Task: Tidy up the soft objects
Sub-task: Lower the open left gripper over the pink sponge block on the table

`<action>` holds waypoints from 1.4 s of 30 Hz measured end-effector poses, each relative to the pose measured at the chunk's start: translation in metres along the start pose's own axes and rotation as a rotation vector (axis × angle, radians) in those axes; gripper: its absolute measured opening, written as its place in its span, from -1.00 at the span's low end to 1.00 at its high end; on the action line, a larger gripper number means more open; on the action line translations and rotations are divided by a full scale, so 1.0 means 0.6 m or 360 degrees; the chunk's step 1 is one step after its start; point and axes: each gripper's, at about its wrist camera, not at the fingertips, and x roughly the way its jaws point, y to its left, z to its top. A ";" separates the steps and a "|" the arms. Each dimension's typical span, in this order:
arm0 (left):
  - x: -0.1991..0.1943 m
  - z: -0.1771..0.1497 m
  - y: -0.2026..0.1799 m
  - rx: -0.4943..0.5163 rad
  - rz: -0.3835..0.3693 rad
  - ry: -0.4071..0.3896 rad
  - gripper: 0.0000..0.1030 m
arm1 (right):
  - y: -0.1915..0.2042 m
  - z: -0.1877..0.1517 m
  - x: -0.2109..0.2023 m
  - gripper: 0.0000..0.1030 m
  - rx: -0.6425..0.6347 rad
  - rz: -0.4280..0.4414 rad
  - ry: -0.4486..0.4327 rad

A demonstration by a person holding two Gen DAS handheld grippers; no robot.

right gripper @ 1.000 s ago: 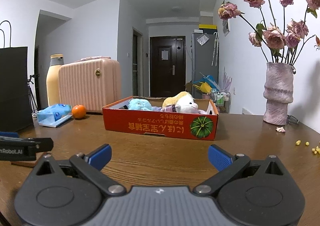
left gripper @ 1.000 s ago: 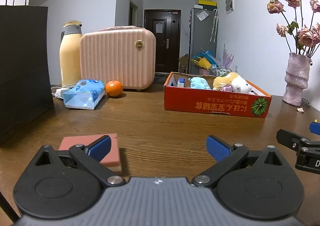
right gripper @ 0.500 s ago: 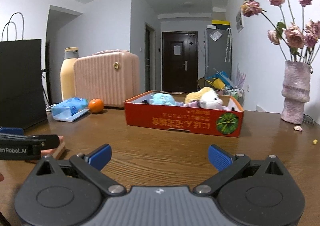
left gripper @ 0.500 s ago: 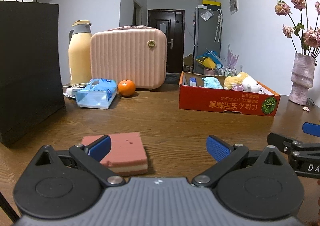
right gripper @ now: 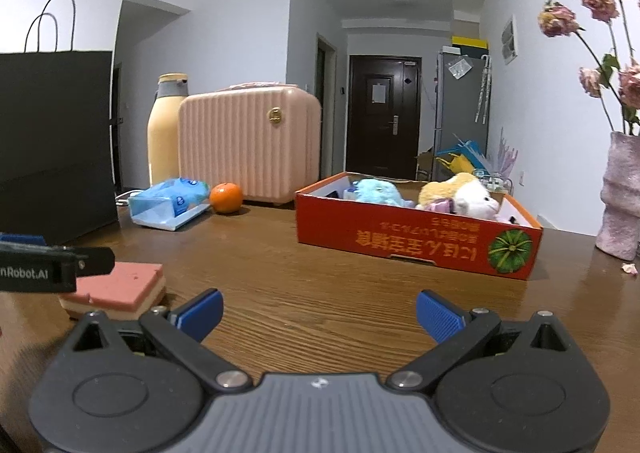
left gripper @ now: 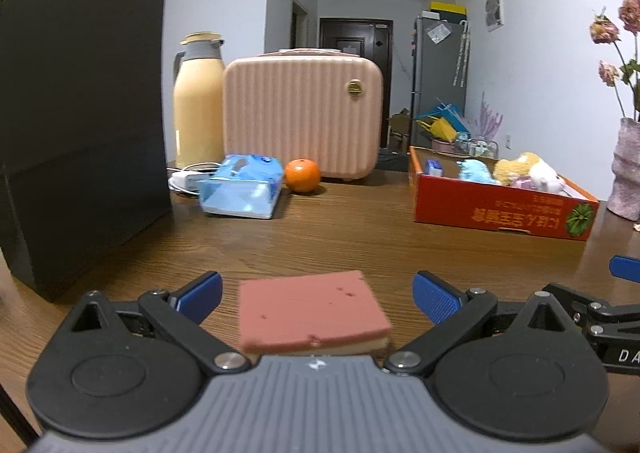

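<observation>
A pink sponge point(left gripper: 312, 309) with a pale underside lies flat on the wooden table, between the fingers of my open left gripper point(left gripper: 318, 295), not touched. It also shows in the right wrist view point(right gripper: 120, 287), partly behind the left gripper's finger point(right gripper: 52, 263). My right gripper point(right gripper: 319, 311) is open and empty over the table, to the right of the sponge. A red cardboard box point(left gripper: 500, 209) point(right gripper: 416, 245) at the right holds a blue plush point(right gripper: 378, 192), a yellow plush point(right gripper: 448, 185) and a white plush point(right gripper: 478, 201).
A black paper bag point(left gripper: 76, 125) stands at the left. Behind are a yellow thermos point(left gripper: 199, 101), a pink suitcase point(left gripper: 302, 117), a blue tissue pack point(left gripper: 242, 189) and an orange point(left gripper: 302, 175). A vase of dried flowers point(right gripper: 620, 197) stands at the far right.
My left gripper has swung left, bringing the pink sponge from beside its left finger to between both fingers. The right gripper has also turned left. Both stay open.
</observation>
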 end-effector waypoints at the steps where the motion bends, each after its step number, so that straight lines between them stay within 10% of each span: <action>1: 0.001 0.001 0.008 -0.0006 0.0008 0.0000 1.00 | 0.004 0.000 0.002 1.00 -0.0005 0.0007 0.0004; 42: 0.092 0.014 0.159 -0.0372 -0.0123 0.0372 1.00 | 0.137 0.031 0.131 0.94 0.0175 0.0251 0.0281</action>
